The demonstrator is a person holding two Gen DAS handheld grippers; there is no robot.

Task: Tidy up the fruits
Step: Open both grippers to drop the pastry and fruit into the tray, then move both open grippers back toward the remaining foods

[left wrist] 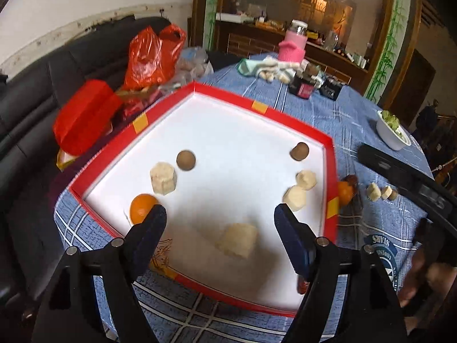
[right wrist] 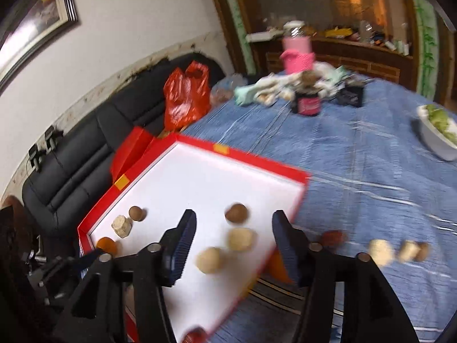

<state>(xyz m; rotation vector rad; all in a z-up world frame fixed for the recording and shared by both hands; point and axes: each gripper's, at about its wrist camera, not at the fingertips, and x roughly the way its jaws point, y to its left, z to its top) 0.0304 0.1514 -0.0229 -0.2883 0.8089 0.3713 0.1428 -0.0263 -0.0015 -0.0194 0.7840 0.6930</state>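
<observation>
A red-rimmed tray [left wrist: 297,120] with a white floor lies on the blue tablecloth; it also shows in the right wrist view [right wrist: 257,158]. Inside lie an orange [left wrist: 141,207], two brown round fruits [left wrist: 186,160] [left wrist: 299,151] and several pale peeled pieces [left wrist: 162,177] [left wrist: 236,240]. My left gripper [left wrist: 220,223] is open and empty, just above the tray's near part, the blurred pale piece between its fingers. My right gripper [right wrist: 234,240] is open and empty over the tray's right side, above pale pieces [right wrist: 241,238]. Another orange [left wrist: 345,193] sits outside the tray's right rim.
Loose pale pieces [left wrist: 374,191] and a small brown fruit [right wrist: 422,251] lie on the cloth right of the tray. A white bowl [left wrist: 391,133], dark jars [left wrist: 302,85], a pink bottle [left wrist: 294,44] and cloths stand farther back. Red bags [left wrist: 151,57] and a black sofa [left wrist: 34,85] are left.
</observation>
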